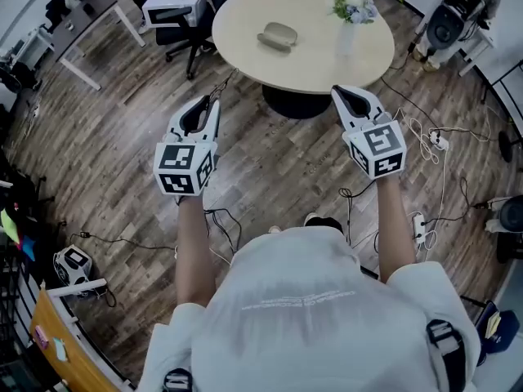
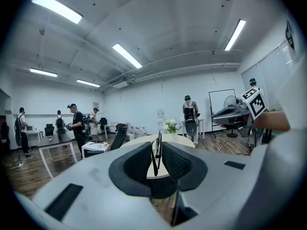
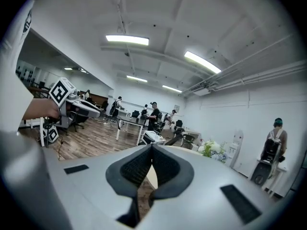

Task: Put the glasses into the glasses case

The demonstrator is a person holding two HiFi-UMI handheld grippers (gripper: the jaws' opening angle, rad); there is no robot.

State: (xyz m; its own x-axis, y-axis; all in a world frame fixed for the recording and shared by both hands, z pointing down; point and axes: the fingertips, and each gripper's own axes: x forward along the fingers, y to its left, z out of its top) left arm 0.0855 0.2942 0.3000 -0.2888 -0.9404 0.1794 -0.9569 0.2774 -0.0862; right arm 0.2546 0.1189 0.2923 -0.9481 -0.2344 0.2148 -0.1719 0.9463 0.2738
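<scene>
A grey-beige glasses case (image 1: 277, 36) lies closed on the round beige table (image 1: 245, 47), ahead of both grippers. My left gripper (image 1: 215, 102) hovers over the floor short of the table's near-left edge. Its jaws are shut on thin dark-framed glasses (image 2: 159, 140), seen edge-on between the pads; in the head view the glasses (image 1: 223, 86) show only as thin lines at the tip. My right gripper (image 1: 338, 94) hangs near the table's front right edge with its pads pressed together and nothing in them. In their own views the left gripper (image 2: 158, 147) and right gripper (image 3: 151, 146) both face the table.
A vase of flowers (image 1: 351, 11) stands on the table's right side. An office chair (image 1: 196, 23) and a small white table (image 1: 172, 2) stand to the left. Cables and a power strip (image 1: 437, 141) lie on the wooden floor at right. Several people (image 2: 76, 123) stand far off.
</scene>
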